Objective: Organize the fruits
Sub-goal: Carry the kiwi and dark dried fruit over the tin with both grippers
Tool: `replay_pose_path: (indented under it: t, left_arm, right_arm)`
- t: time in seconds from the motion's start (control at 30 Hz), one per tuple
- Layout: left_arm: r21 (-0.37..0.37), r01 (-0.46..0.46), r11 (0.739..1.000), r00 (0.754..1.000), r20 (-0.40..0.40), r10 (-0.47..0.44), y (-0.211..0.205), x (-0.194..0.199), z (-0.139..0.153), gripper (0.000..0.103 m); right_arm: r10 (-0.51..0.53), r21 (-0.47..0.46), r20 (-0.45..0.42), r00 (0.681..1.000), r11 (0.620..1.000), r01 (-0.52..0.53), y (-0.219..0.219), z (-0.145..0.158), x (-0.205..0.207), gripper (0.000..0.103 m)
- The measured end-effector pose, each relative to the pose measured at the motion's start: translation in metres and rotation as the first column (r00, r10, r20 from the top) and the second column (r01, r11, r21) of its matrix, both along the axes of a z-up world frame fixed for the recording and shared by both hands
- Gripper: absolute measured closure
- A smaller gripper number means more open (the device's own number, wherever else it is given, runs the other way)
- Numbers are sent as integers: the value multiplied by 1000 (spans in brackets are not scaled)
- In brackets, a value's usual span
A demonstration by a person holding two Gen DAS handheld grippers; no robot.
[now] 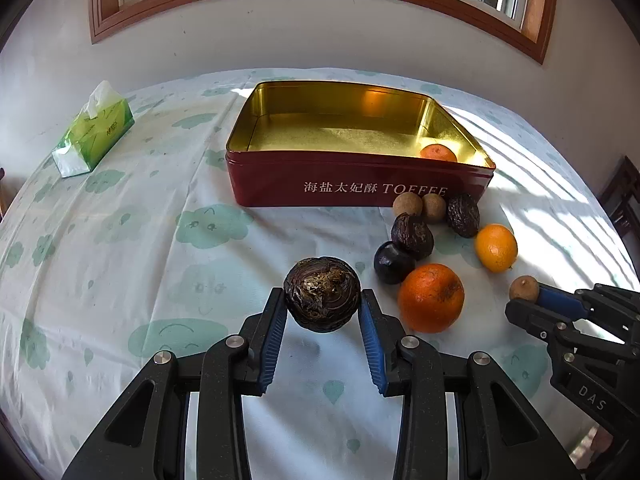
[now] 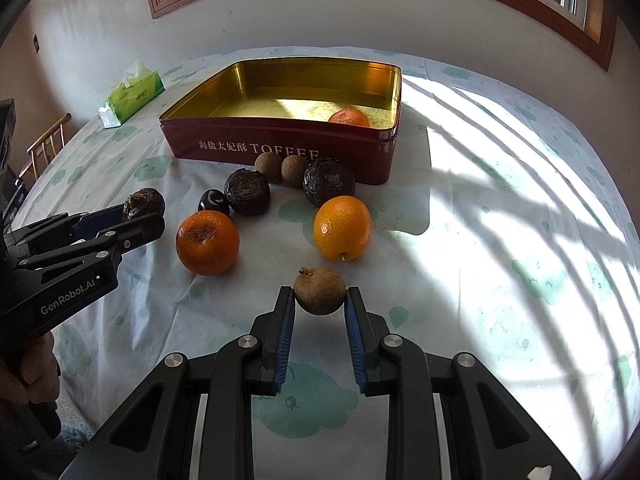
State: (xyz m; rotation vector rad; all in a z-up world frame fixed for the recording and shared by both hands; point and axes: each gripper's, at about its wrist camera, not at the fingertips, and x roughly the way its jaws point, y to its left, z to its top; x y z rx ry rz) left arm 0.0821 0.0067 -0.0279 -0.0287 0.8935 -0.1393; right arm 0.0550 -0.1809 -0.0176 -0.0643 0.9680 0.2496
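My left gripper (image 1: 323, 306) is shut on a dark wrinkled fruit (image 1: 322, 294), held above the cloth; it also shows in the right wrist view (image 2: 143, 202). My right gripper (image 2: 320, 300) is shut on a small brown longan (image 2: 320, 290), also seen in the left wrist view (image 1: 524, 288). A red toffee tin (image 1: 360, 182) with a gold inside stands open behind, one tangerine (image 1: 438, 152) in its near right corner. In front of it lie a large orange (image 1: 431, 298), a yellow-orange citrus (image 1: 496, 247), two more dark wrinkled fruits, a dark plum (image 1: 392, 262) and two longans (image 1: 420, 205).
A green tissue pack (image 1: 94, 134) lies at the far left of the table. The cloth (image 1: 120, 260) has a cloud print. A wall and window stand behind the table. A wooden chair (image 2: 44, 146) stands at the left edge.
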Motion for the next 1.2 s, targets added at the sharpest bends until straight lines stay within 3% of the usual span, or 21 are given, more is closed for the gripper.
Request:
replay_pose_path:
  t: [0.6, 1.2]
  left_arm:
    - [-34, 31, 999, 996, 82, -28, 2, 6, 27, 65]
    - [-49, -37, 998, 991, 126, 43, 15, 69, 55, 65]
  right_arm:
    - [-15, 45, 53, 998, 999, 12, -9, 25, 14, 79]
    - [34, 59, 122, 992, 997, -41, 16, 56, 81, 79]
